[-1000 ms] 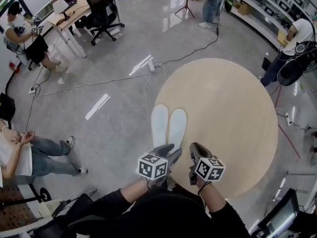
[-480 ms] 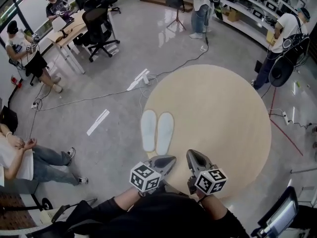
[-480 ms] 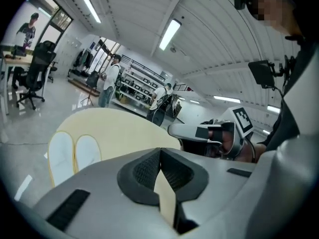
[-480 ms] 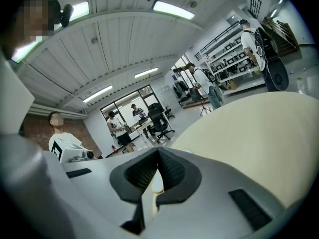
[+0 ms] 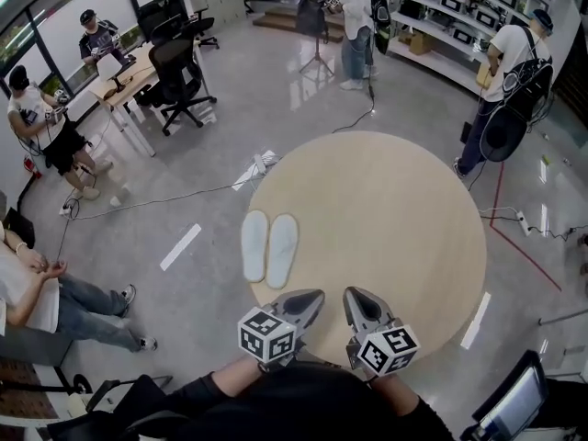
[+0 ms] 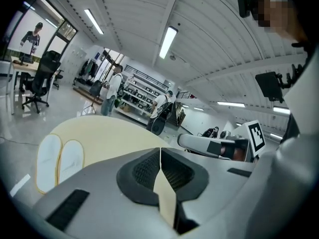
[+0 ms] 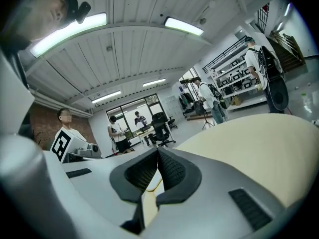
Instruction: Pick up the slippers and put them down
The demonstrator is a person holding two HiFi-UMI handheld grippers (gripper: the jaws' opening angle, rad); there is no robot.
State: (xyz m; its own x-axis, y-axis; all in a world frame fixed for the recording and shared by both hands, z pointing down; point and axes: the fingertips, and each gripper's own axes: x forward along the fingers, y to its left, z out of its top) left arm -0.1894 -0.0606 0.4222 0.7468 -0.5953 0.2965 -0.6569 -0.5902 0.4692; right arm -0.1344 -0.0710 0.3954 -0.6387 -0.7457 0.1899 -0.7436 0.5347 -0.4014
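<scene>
Both the left gripper point(image 5: 315, 296) and the right gripper point(image 5: 355, 296) drew back toward the person, from right at the near ends of the slippers point(image 5: 269, 246) to well short of them, leaving a strip of bare tabletop point(image 5: 386, 209) between. The left gripper's jaws, spread wide a second before, came together with nothing between them, and the right gripper's jaws, slightly apart then, closed empty as well. The head view tipped up, bringing more of the far room and the people standing there into sight.
</scene>
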